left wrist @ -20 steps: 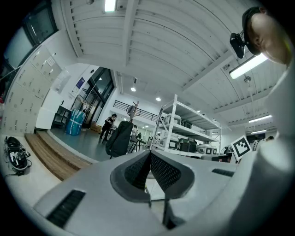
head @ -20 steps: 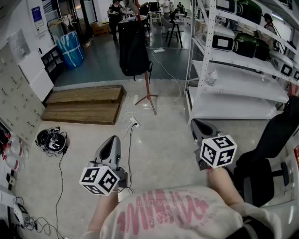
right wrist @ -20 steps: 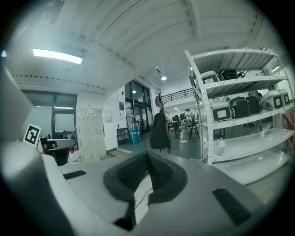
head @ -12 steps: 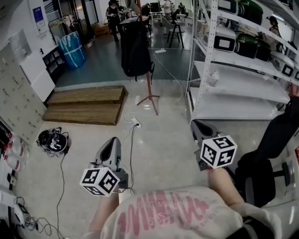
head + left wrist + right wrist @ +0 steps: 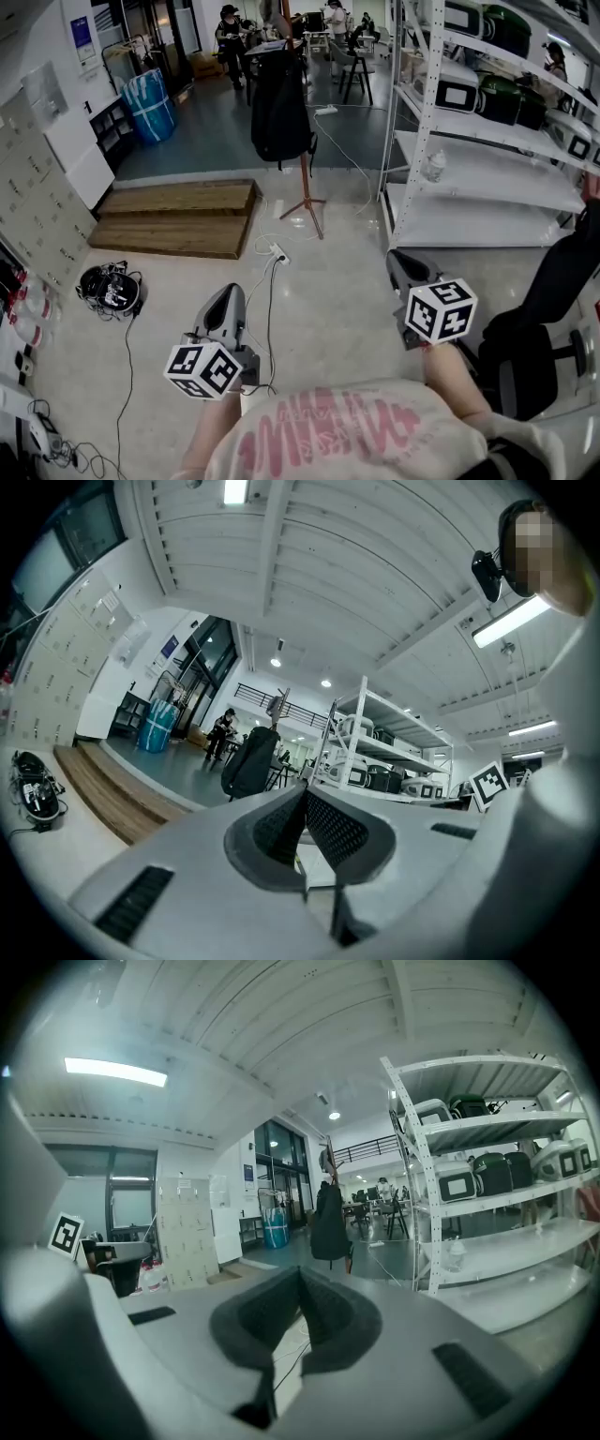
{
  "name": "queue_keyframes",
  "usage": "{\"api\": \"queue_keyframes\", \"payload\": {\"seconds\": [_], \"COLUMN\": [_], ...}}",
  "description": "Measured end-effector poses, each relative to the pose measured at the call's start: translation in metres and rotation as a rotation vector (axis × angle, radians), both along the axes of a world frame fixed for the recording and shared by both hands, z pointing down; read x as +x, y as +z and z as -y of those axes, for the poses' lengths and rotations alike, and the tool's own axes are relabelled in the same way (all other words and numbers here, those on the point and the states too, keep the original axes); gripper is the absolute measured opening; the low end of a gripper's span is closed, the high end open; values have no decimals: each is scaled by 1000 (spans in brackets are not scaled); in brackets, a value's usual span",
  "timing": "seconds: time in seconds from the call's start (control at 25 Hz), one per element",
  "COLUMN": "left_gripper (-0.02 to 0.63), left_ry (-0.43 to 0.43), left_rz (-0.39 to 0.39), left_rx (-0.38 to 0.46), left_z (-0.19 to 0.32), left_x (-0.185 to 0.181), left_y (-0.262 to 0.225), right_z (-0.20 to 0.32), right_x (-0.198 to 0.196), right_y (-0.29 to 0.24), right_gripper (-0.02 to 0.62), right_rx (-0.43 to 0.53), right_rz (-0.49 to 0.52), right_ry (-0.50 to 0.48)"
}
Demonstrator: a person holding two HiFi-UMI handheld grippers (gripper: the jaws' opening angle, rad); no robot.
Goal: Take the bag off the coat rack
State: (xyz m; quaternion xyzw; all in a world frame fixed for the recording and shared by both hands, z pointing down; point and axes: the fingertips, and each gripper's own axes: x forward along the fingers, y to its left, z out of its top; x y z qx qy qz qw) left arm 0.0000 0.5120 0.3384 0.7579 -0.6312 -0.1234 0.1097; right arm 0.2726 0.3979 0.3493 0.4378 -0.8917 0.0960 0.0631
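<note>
Left tool (image 5: 305, 797) and right tool (image 5: 300, 1276) are closed and empty.

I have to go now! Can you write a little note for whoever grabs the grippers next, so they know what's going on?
Left gripper: shut, empty, held low in front of the body.
Right gripper: shut, empty, also low.
The black backpack hangs on the coat rack, across the floor ahead, left of the white shelving.
Done: nothing; the backpack is untouched.
Left: walk to the rack, open a gripper, grip the backpack, lift it off.
</note>
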Motion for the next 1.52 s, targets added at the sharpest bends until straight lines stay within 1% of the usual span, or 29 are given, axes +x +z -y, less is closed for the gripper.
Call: {"api": "queue_keyframes", "payload": {"seconds": [0.2,0.32,0.44,0.56,0.68,0.88,1.0,1.16,1.32,1.44,1.52], "left_gripper": [5,5,5,5,5,5,5,5,5,5,5], "left_ry": [-2,-27,-48,-60,-62,-66,-63,-58,-79,-97,-88], "left_rz": [-10,-19,-30,-29,-39,-46,-47,-24,-9,-21,-39], "left_rx": [-26,-63,-96,-103,-119,-136,-132,-106,-82,-66,-56], "left_z": [-8,-14,-17,-6,13,59,98,155,208,247,271], "left_x": [-23,-39,-54,-65,-74,-87,-98,-113,-132,-145,-146], "left_y": [23,42,53,59,69,76,72,52,40,38,36], "right_z": [-2,-3,-1,14,33,89,133,193,251,288,311], "right_x": [-16,-28,-42,-56,-72,-96,-112,-127,-131,-134,-135], "right_y": [21,38,53,61,72,67,58,42,30,27,29], "right_gripper": [6,6,6,6,6,6,6,6,6,6,6], "right_rx": [-15,-53,-86,-89,-111,-146,-138,-81,-32,-11,-12], "right_rz": [12,20,-4,-32,-35,40,63,27,-10,-13,-17], "right_ry": [11,4,-15,-27,-47,-83,-91,-99,-89,-90,-86]}}
